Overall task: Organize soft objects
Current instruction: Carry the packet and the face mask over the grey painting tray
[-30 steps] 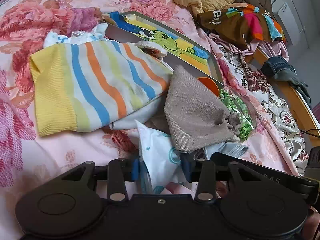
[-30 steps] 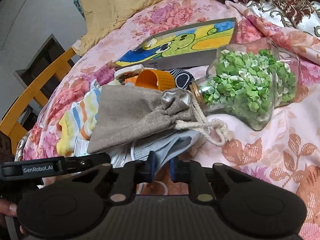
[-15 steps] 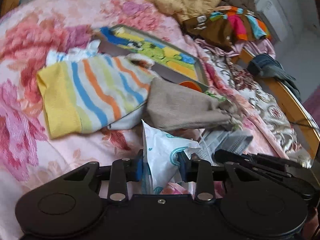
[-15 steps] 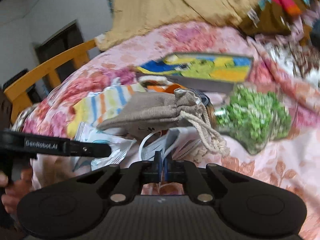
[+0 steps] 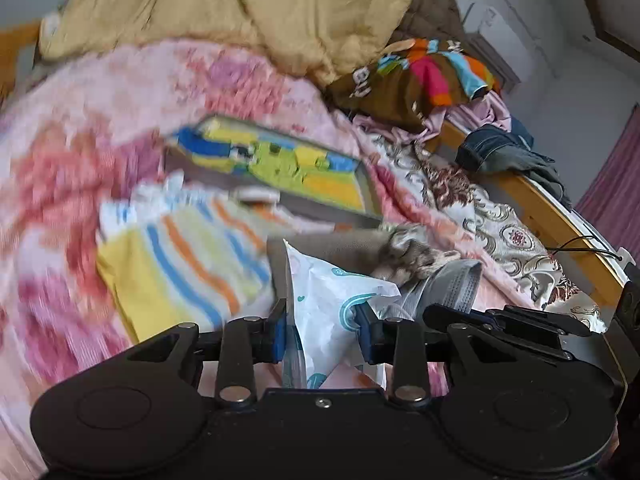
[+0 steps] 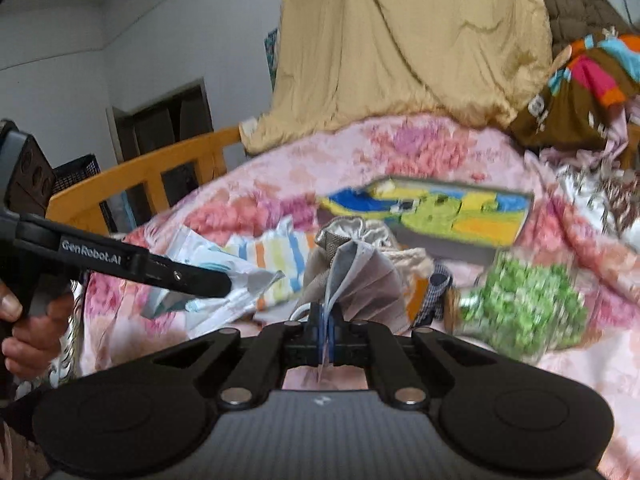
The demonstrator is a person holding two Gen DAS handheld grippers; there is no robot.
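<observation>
My left gripper (image 5: 322,330) is shut on a white plastic packet (image 5: 328,304) with teal print, held up off the bed. From the right wrist view this left gripper (image 6: 208,280) reaches in from the left with the packet (image 6: 236,276) in it. My right gripper (image 6: 327,320) is shut on the edge of a grey pleated face mask (image 6: 352,280), which fans upward from the pads. The mask (image 5: 452,288) also shows beside the right gripper (image 5: 500,320). A burlap drawstring pouch (image 5: 340,244) lies just behind both.
On the pink floral bedspread (image 5: 240,80) lie a striped garment (image 5: 188,252), a cartoon-printed flat box (image 5: 280,164) and a jar of green paper stars (image 6: 524,304). A yellow quilt (image 6: 400,48) and clothes (image 5: 420,76) are piled behind. A wooden bed rail (image 6: 140,176) runs on the left.
Both grippers have risen from the bed, lifting the white packet and the grey mask. The right gripper's jaws closed fully on the mask. The views have tilted upward.
</observation>
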